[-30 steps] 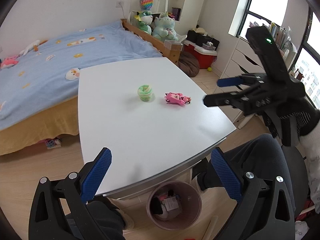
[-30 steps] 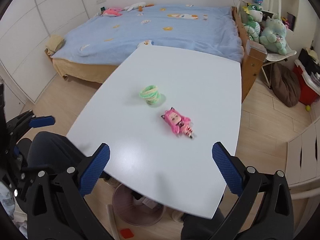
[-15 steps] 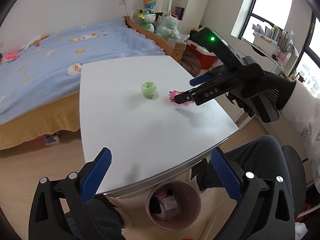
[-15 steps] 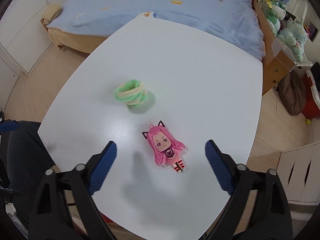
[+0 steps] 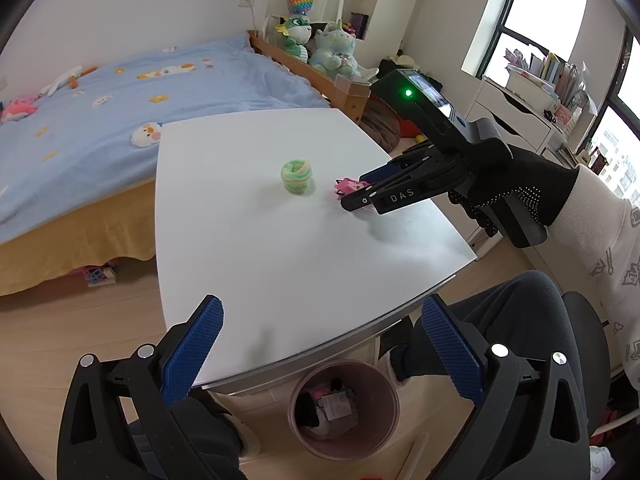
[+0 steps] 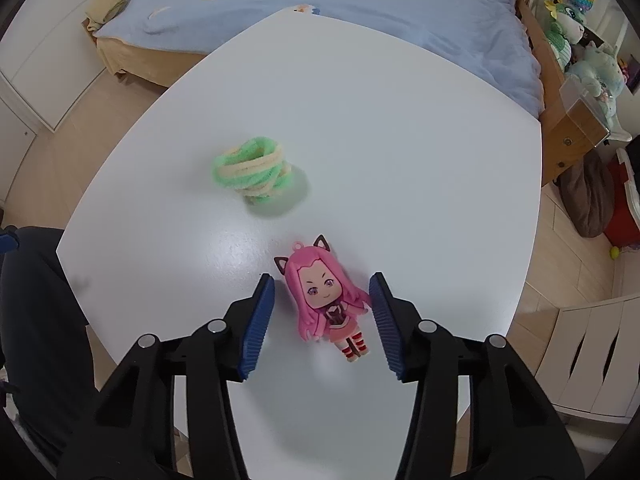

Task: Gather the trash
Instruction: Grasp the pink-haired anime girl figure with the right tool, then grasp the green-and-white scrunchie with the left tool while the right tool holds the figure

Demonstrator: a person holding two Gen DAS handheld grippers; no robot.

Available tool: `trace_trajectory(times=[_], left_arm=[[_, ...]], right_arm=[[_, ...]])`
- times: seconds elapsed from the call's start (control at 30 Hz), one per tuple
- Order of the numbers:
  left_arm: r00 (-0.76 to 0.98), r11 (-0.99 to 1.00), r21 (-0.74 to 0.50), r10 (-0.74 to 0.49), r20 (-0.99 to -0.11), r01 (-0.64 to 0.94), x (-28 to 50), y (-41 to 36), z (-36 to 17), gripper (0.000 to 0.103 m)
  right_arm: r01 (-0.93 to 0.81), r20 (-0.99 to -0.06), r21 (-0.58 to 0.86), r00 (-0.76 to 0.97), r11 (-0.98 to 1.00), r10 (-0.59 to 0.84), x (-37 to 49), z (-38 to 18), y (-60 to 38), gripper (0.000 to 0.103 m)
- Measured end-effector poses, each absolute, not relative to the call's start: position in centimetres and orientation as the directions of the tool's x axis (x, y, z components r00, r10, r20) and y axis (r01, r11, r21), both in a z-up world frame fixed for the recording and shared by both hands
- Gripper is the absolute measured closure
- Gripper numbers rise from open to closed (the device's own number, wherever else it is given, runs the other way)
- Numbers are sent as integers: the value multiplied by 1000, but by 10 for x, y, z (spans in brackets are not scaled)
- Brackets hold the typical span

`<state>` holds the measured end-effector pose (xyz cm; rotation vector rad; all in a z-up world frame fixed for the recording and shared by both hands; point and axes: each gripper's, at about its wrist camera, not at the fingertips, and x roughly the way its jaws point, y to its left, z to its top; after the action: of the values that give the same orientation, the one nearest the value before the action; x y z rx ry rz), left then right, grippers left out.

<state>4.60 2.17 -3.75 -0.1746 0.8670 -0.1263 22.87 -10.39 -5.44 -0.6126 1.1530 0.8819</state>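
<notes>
Pink-haired doll [image 6: 326, 300] flat on the white desk [image 6: 400, 128], lying between the spread fingers of the right tool [image 6: 322, 312], neither blue pad touching it; presumably lined up this way for a pinch across the head and shoulders. Just ahead and to the left of that tool, a green-and-cream yarn bundle [image 6: 252, 172]. Left tool [image 5: 320, 344] spread wide, holding nothing, hanging off the near desk edge above the pink bin [image 5: 344, 408], probably waiting there.
</notes>
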Motion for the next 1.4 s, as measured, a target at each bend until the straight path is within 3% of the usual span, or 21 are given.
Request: trace_trajectory(times=[0.43,0.97,1.4], left_arm=[[634,980,-193,-177,-752,45,61,22,-37,7],[606,981,-192,-172,-777,32,137,33,-20,7],[475,982,-183,-135,-870,-55,224,30,-54,7]], right_arm=[[-789,-919,74,183,611,348,221,-38,-123,63],[-752,-914,76,211,655,348,205,-19,-158,63],[-746,-912,86,209,661,354,206,-20,-175,63]])
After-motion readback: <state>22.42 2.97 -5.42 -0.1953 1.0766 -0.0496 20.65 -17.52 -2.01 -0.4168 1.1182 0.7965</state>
